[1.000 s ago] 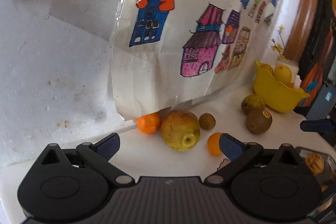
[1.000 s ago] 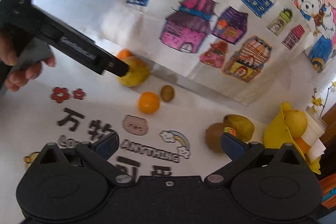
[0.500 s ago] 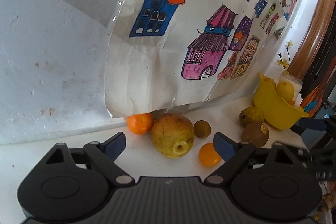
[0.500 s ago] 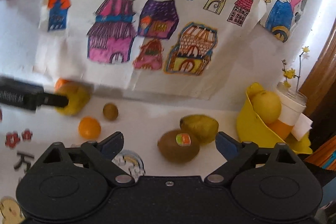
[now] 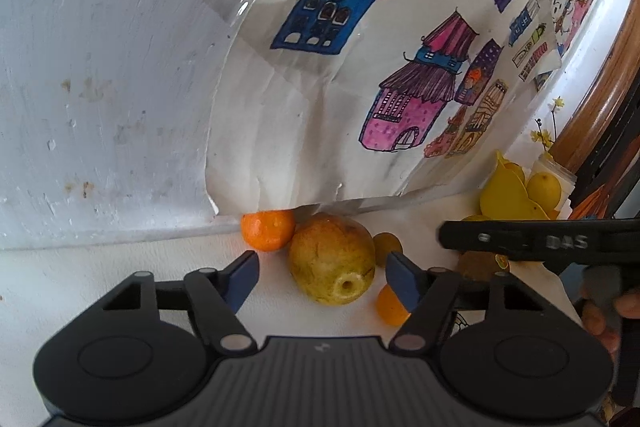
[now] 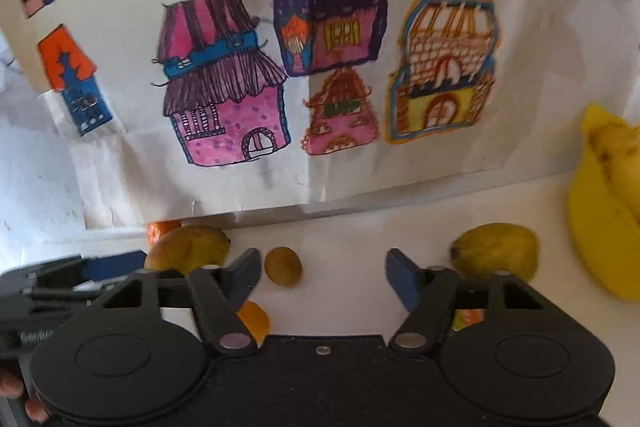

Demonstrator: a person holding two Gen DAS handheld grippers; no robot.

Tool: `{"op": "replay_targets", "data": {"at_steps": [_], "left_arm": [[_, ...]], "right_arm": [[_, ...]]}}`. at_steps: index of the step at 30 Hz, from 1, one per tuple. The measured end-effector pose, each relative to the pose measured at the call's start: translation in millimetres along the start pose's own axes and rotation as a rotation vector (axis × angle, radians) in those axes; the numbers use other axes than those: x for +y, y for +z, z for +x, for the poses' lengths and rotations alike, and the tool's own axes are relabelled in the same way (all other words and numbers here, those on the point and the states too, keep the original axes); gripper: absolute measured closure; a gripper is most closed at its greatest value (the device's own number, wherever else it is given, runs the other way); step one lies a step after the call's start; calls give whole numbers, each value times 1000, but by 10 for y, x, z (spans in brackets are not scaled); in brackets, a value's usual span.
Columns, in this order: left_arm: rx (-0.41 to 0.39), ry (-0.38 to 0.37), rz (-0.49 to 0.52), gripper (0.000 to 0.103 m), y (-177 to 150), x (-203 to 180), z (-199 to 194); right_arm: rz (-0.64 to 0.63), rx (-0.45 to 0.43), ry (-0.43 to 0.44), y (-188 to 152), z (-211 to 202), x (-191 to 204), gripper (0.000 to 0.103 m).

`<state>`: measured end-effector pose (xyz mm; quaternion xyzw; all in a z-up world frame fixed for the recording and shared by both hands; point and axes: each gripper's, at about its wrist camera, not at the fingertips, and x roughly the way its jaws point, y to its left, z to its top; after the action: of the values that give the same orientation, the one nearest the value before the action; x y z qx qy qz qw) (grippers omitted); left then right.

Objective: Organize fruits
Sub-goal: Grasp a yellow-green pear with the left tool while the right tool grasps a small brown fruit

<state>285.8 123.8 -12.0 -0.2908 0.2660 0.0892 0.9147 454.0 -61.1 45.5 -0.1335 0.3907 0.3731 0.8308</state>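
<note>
My left gripper (image 5: 322,277) is open, its fingers on either side of a big yellow pear (image 5: 332,259) on the white table. A tangerine (image 5: 267,229) lies behind it by the wall, a small orange (image 5: 390,305) in front right, a small kiwi (image 5: 387,243) beyond. My right gripper (image 6: 322,277) is open and empty, low over the table, with the small kiwi (image 6: 283,265) just ahead and a green-yellow pear (image 6: 494,253) to its right. A yellow bowl (image 6: 600,227) with fruit stands at the right.
A wall with a children's drawing of houses (image 6: 280,67) stands right behind the fruit. The right gripper's body (image 5: 540,239) crosses the left wrist view, over a stickered kiwi (image 5: 480,265). A jar with yellow flowers (image 5: 554,163) stands behind the bowl.
Both grippers have moved forward and down toward the fruit. The left one now has the big pear between its open fingers. The right one has swung left, close to the small kiwi.
</note>
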Motion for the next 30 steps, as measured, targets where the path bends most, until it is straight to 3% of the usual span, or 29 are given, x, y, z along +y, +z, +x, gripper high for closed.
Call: {"op": "replay_targets", "data": {"at_steps": [8, 18, 25, 30], "left_arm": [[14, -14, -13, 39, -1, 16, 58], [2, -19, 8, 43, -25, -27, 104], [3, -31, -3, 47, -25, -5, 102], [-2, -24, 7, 48, -41, -21, 91]], "right_arm": [[108, 28, 100, -11, 342, -68, 51], [85, 44, 119, -76, 532, 30, 57], [84, 48, 120, -84, 591, 70, 75], [112, 42, 124, -105, 528, 9, 75]]}}
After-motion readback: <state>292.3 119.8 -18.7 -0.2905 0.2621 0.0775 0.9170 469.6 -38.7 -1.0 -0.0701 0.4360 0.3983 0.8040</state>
